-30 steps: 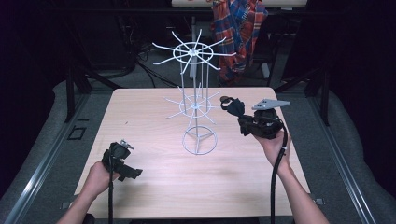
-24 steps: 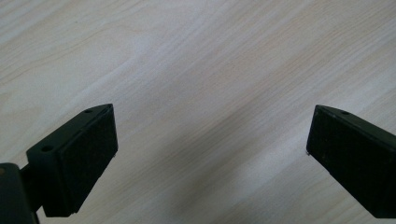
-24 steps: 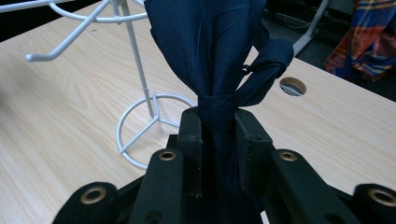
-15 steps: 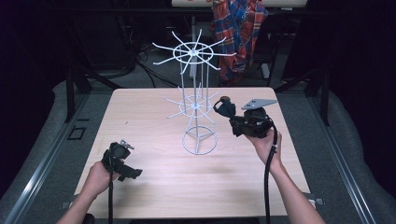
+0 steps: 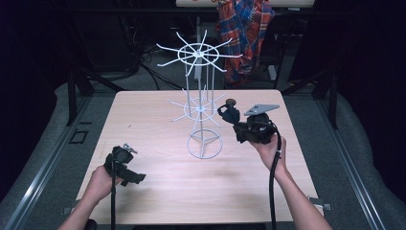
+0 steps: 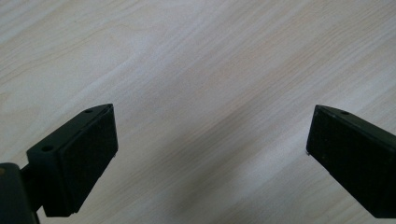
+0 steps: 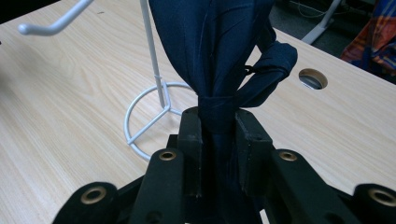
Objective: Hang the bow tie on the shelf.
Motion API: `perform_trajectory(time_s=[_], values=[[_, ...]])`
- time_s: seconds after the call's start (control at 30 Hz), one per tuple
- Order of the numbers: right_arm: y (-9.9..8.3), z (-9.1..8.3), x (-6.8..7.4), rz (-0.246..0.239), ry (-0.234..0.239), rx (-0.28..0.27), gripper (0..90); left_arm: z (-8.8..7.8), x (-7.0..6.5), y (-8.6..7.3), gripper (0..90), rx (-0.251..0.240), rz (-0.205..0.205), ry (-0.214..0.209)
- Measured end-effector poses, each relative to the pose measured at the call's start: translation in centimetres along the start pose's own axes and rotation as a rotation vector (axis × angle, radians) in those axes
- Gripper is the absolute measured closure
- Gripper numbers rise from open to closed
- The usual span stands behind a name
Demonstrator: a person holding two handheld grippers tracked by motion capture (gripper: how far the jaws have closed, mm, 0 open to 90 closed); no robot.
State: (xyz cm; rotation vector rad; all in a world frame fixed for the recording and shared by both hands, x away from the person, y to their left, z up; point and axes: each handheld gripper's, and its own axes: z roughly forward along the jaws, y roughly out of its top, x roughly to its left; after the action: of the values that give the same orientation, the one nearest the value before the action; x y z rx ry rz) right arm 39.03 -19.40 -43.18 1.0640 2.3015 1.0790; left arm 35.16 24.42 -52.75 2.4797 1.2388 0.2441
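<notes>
A white wire rack [image 5: 198,103] with two tiers of spoke hooks stands mid-table on a ring base [image 7: 149,119]. My right gripper [image 5: 234,123] is held above the table just right of the rack's lower hooks. It is shut on a dark navy cloth item [image 7: 219,60] with a knotted loop, which sticks up from the jaws [image 5: 229,111]. One hook tip [image 7: 46,25] shows at the upper left of the right gripper view. My left gripper [image 5: 125,165] rests low at the table's front left, open, with bare wood between its fingers [image 6: 84,154].
The light wood table [image 5: 158,191] has a round cable hole [image 7: 313,78] near its far edge. A plaid cloth [image 5: 245,33] hangs behind the table. Dark floor and rails surround it.
My right gripper has carried the navy cloth leftward, closer to the rack's lower hooks. The left gripper has stayed where it was.
</notes>
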Motion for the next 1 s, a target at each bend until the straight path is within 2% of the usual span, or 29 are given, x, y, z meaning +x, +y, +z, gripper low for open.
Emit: perform_trajectory(time_s=[0.2, 0.27, 0.43, 0.83, 1.0], values=[[-0.2, 0.4, 0.1, 0.000, 0.005, 0.017, 74.5, 0.0, 0.0, 0.0, 2.1, 0.001, -0.001, -0.002], [-0.3, 0.6, 0.3, -0.019, 0.003, 0.040, 74.5, 0.0, 0.0, 0.0, 2.1, 0.001, -0.001, -0.002], [-0.3, 1.1, 0.6, -0.028, 0.012, 0.051, 74.5, 0.0, 0.0, 0.0, 2.1, 0.001, 0.000, -0.001], [-0.2, 1.5, 1.1, -0.045, 0.031, 0.057, 74.3, 0.0, 0.1, 0.0, 2.3, 0.005, 0.000, -0.003], [-0.2, 1.7, 1.1, -0.037, 0.058, 0.060, 74.2, 0.0, 0.1, 0.0, 2.3, 0.010, -0.001, -0.004]])
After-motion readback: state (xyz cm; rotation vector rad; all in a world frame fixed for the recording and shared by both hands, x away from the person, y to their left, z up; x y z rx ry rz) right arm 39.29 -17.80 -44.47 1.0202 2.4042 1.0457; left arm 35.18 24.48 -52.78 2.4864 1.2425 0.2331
